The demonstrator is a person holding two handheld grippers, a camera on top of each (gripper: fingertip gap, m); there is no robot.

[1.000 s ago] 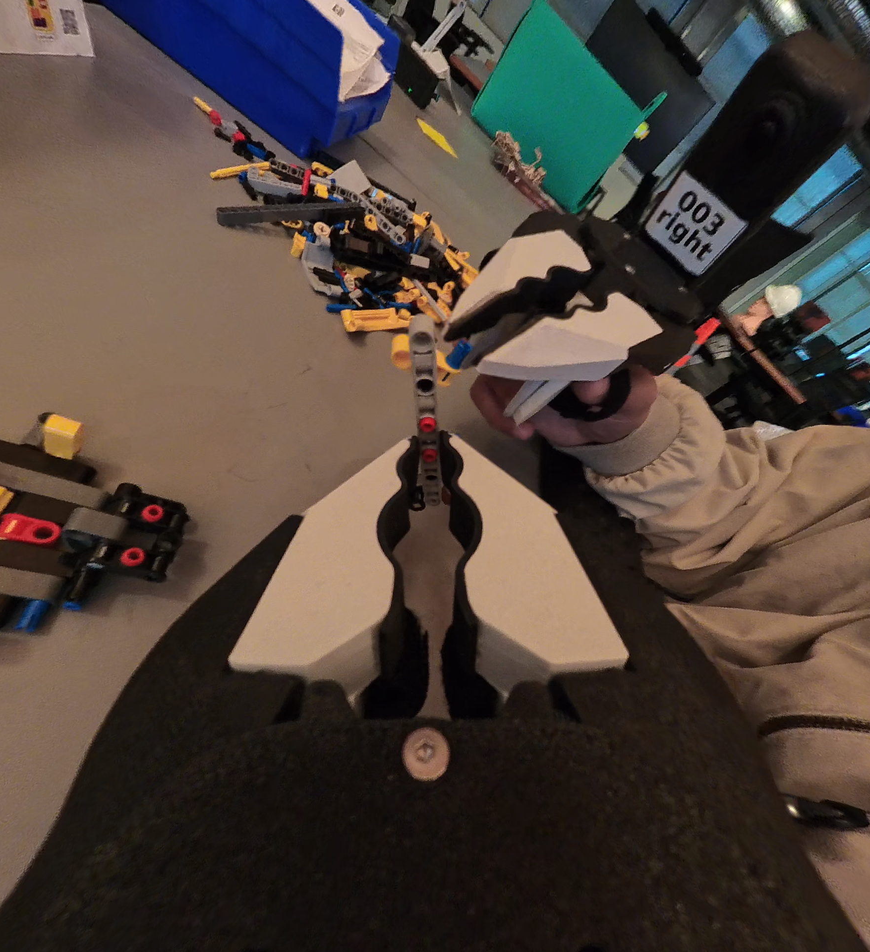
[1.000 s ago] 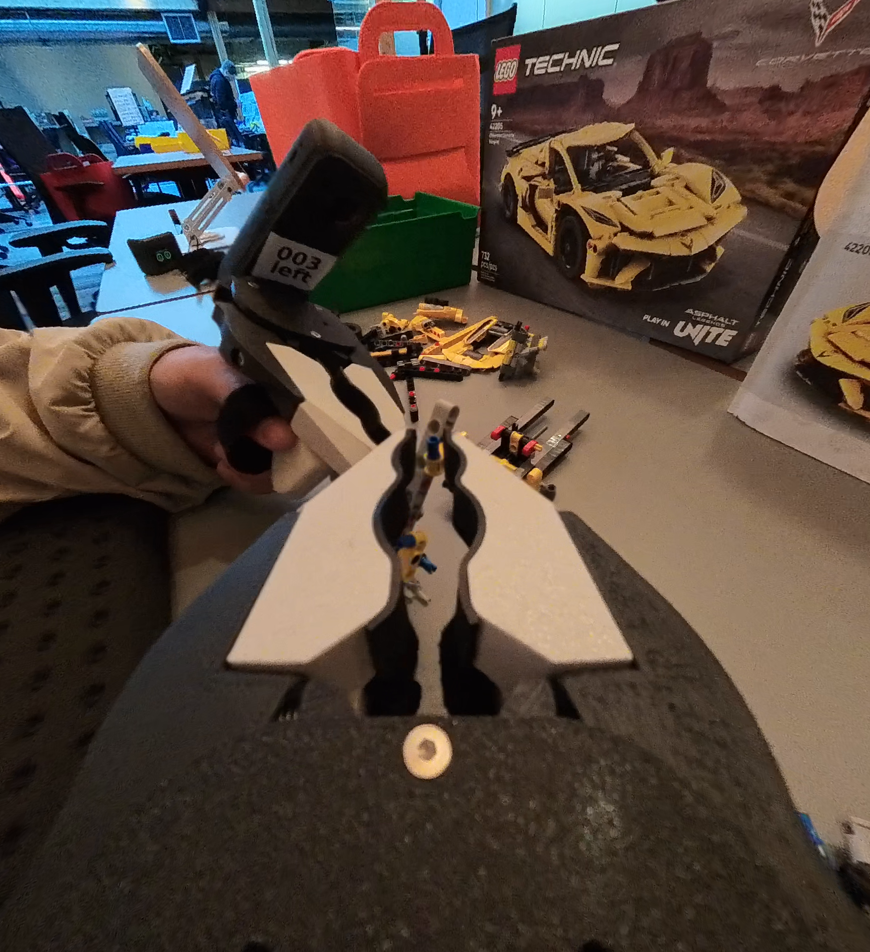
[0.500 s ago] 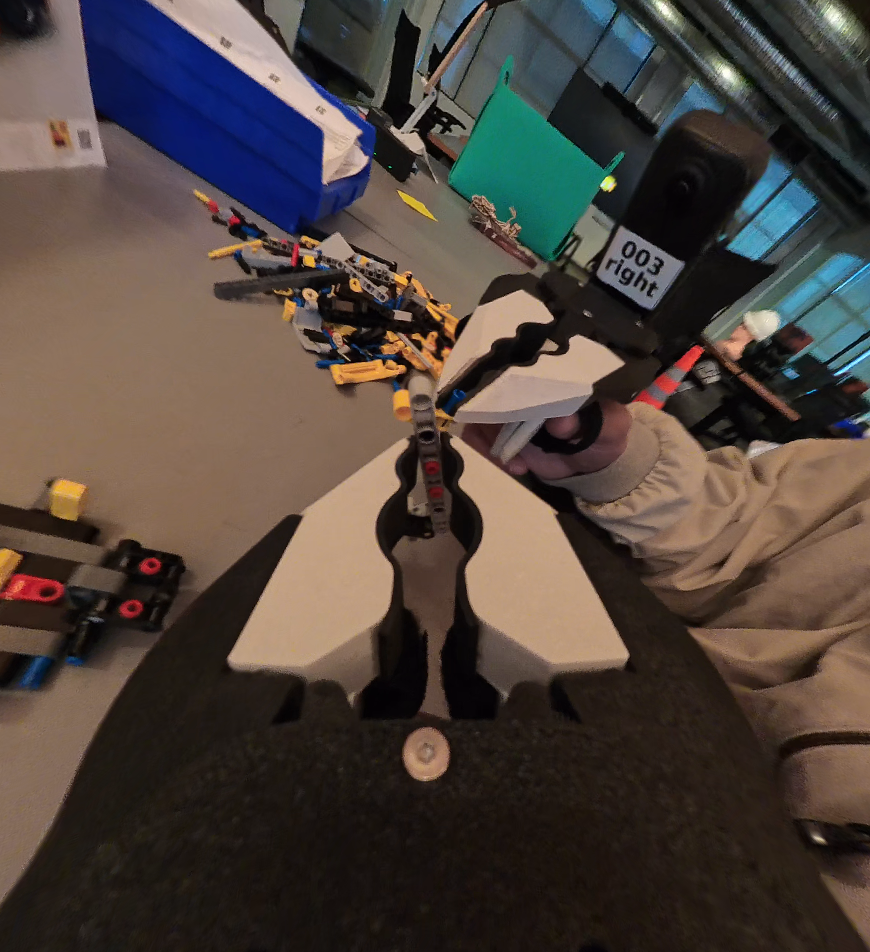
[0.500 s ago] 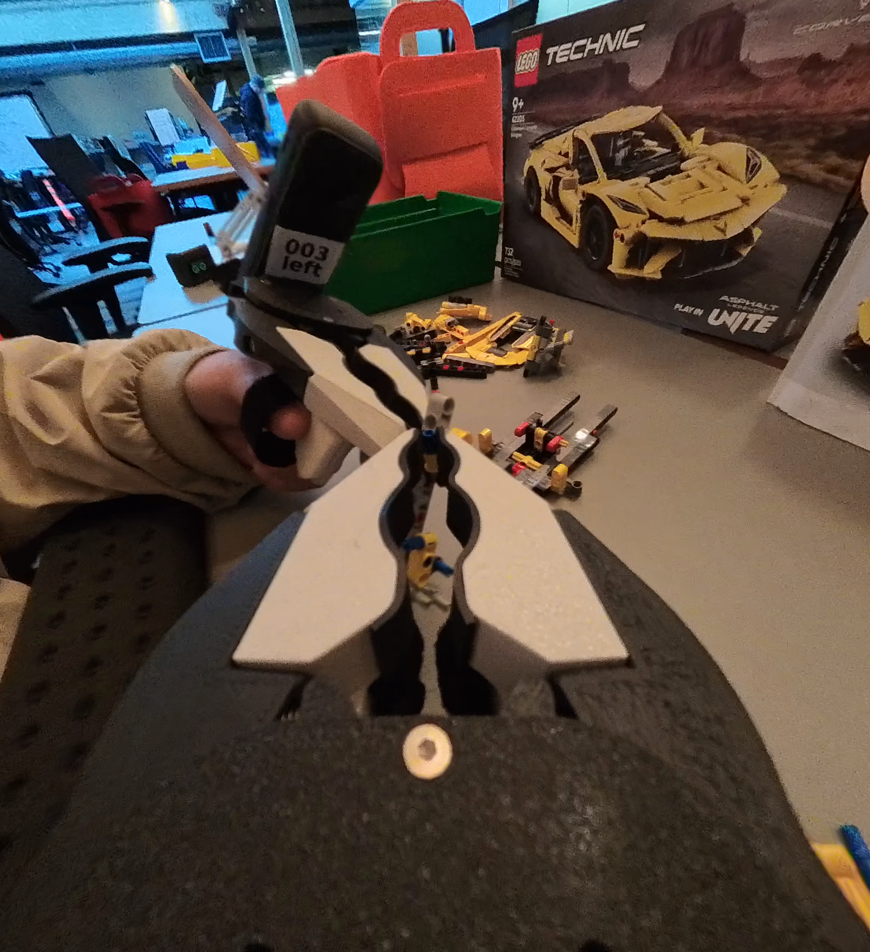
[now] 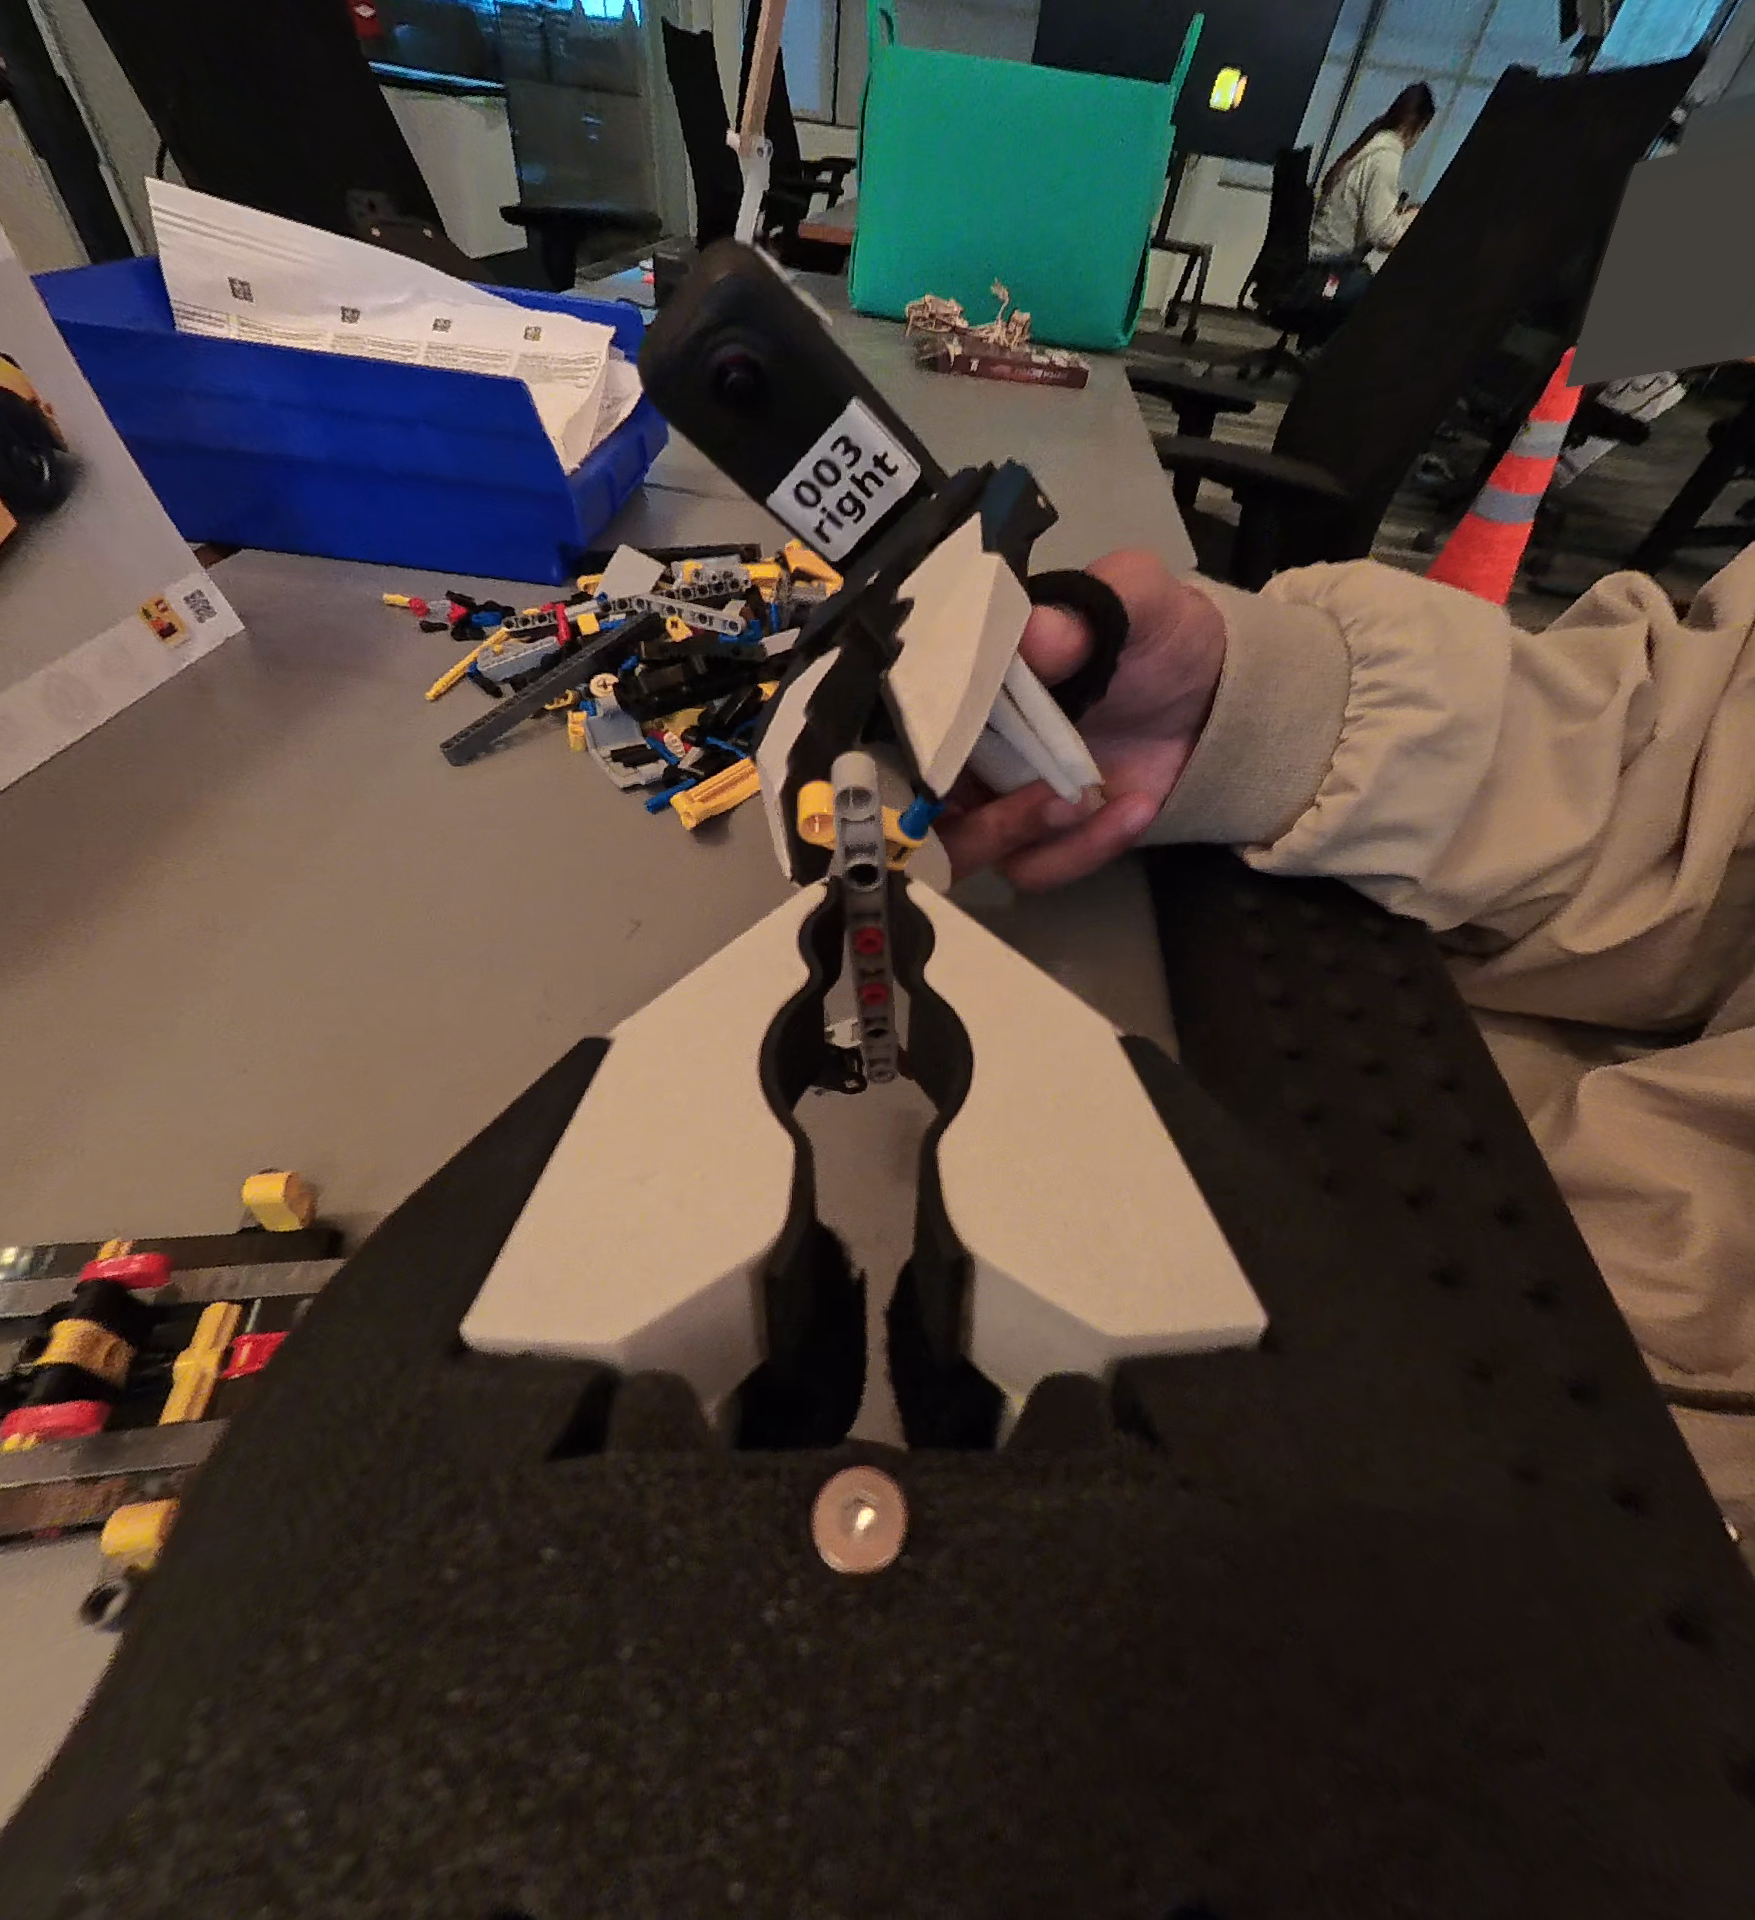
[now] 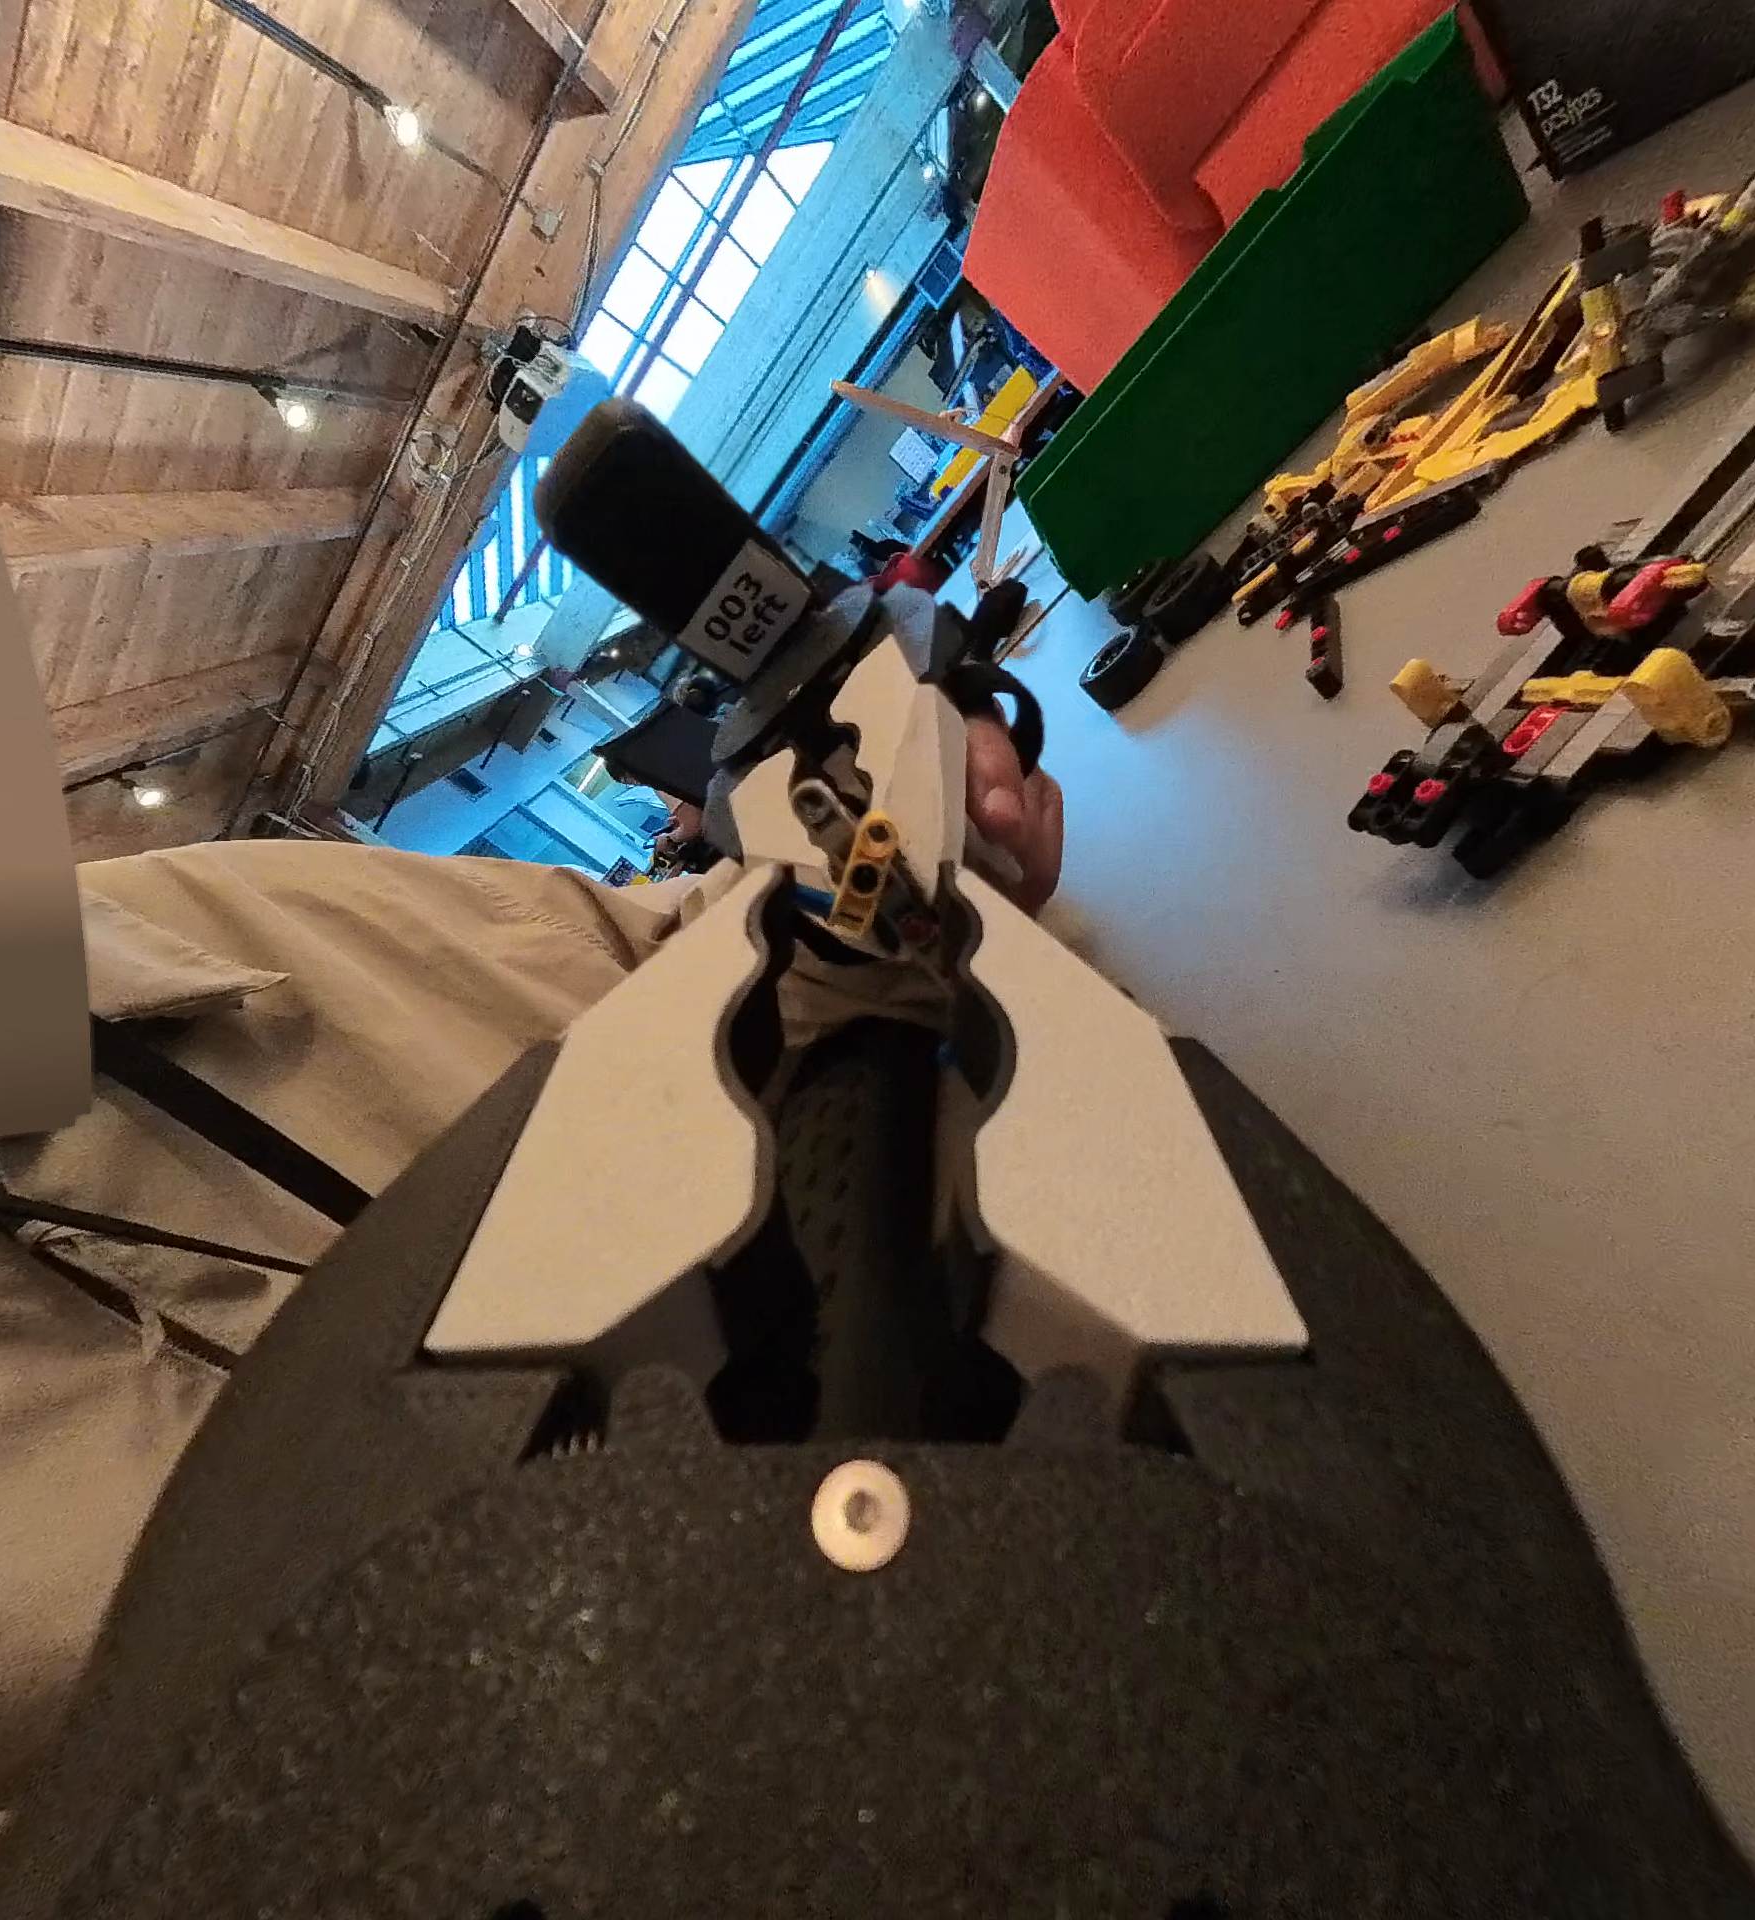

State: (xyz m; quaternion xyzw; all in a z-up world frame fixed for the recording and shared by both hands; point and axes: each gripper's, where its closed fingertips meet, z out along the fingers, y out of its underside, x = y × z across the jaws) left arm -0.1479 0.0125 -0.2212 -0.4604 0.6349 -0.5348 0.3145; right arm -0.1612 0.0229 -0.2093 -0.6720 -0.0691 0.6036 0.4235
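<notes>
- The left gripper (image 5: 865, 914) has its jaws closed narrowly on a grey perforated beam (image 5: 869, 940). The beam stands lengthwise in the slot, and its upper end projects past the tips.
- Two red pins sit in holes of the beam, between the jaws.
- The right gripper (image 6: 860, 902) has its jaws closed on a small yellow connector (image 6: 865, 868) at the tips. The connector sits against the top of the beam.
- Both grippers show pale, matte, wedge-shaped fingers (image 5: 665, 1132) with black wavy inner edges, on black foam-textured bodies.
- On the grey bench (image 5: 229, 935) lie one loose pile of plastic parts (image 5: 634, 665), one part-built black chassis (image 6: 1579, 717) and one blue bin (image 5: 353, 436) holding papers.
</notes>
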